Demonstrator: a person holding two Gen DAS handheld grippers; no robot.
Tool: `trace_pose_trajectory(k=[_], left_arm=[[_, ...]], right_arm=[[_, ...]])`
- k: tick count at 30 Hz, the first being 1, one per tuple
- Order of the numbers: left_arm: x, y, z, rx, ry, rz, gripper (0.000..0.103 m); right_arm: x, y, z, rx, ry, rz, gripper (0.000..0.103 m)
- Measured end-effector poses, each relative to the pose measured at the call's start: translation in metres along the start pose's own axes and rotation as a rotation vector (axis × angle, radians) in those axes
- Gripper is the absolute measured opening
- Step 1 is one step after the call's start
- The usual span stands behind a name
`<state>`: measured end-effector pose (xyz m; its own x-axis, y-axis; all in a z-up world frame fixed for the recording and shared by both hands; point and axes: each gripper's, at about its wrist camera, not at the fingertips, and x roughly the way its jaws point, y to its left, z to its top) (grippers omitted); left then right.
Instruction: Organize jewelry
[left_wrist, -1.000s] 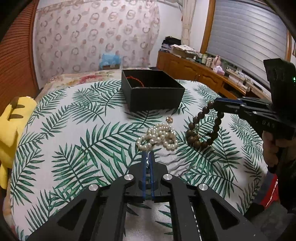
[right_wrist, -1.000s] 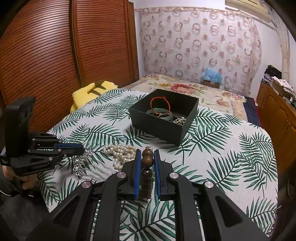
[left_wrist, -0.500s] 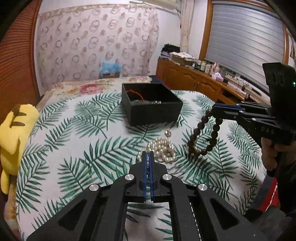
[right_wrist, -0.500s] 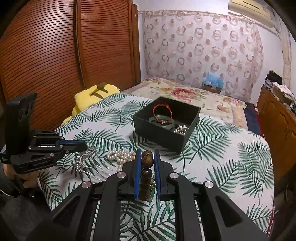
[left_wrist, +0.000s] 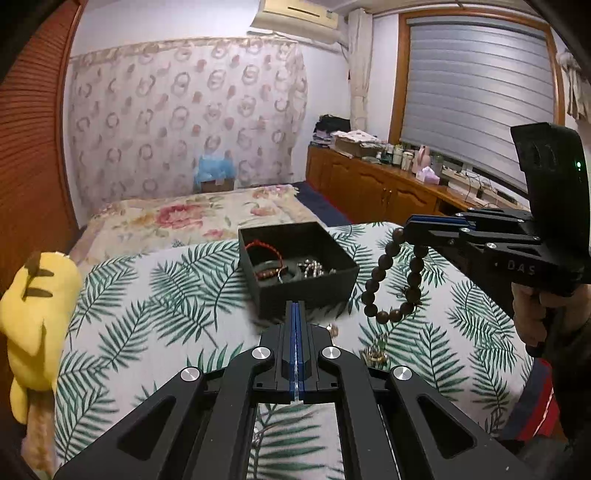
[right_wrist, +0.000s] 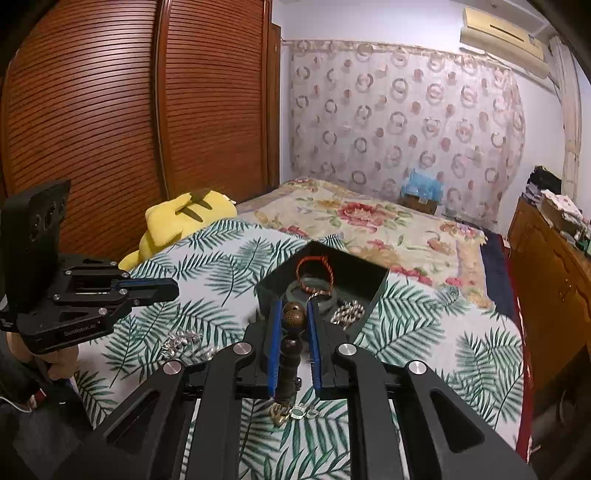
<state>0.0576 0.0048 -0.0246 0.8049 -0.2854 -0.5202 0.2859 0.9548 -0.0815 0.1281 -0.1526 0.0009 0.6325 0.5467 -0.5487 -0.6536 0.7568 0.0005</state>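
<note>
Beside the black box (left_wrist: 295, 266), right fingers (right_wrist: 274, 343) pinch the bead bracelet (left_wrist: 391, 280); left fingers (left_wrist: 292, 332) closed, empty.

Place: a bedroom in a lived-in home.
Bed: a leaf-print spread (left_wrist: 147, 295) lay over a floral quilt (right_wrist: 388, 229).
Wardrobe: slatted reddish wood doors (right_wrist: 110, 110) ran along one wall.
Curtain: a ring-patterned drape (left_wrist: 184, 122) hung behind the bed.
Window side: grey blinds (left_wrist: 476, 85) sat above a low wooden cabinet (left_wrist: 369, 184) crowded with bottles and boxes.
Ceiling corner: an air conditioner (left_wrist: 295, 16) was mounted high.
Soft toy: a yellow plush (right_wrist: 184, 218) rested at the bed's edge.
</note>
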Motion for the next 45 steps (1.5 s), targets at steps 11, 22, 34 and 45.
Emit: trace_pose_trajectory(k=[11,22,34,45], left_arm=[[0.006,0.044,-0.023,-0.075,0.083,0.068,0.0],[-0.021,0.065,-0.021,-0.085,0.067,0.133,0.0],[-0.022,0.073,-0.066,-0.024,0.188,0.22,0.058],[0.015,0.082,-0.078,0.116,0.31,0.21,0.076]], right_arm=[[0.027,-0.006,-0.005,0.014,0.042,0.027,0.015],[0.045,0.001,-0.012,0.01,0.063,0.054,0.015],[0.039,0.014,-0.028,0.001,0.075,0.062,0.015],[0.032,0.019,-0.029,-0.008,0.07,0.068,0.015]])
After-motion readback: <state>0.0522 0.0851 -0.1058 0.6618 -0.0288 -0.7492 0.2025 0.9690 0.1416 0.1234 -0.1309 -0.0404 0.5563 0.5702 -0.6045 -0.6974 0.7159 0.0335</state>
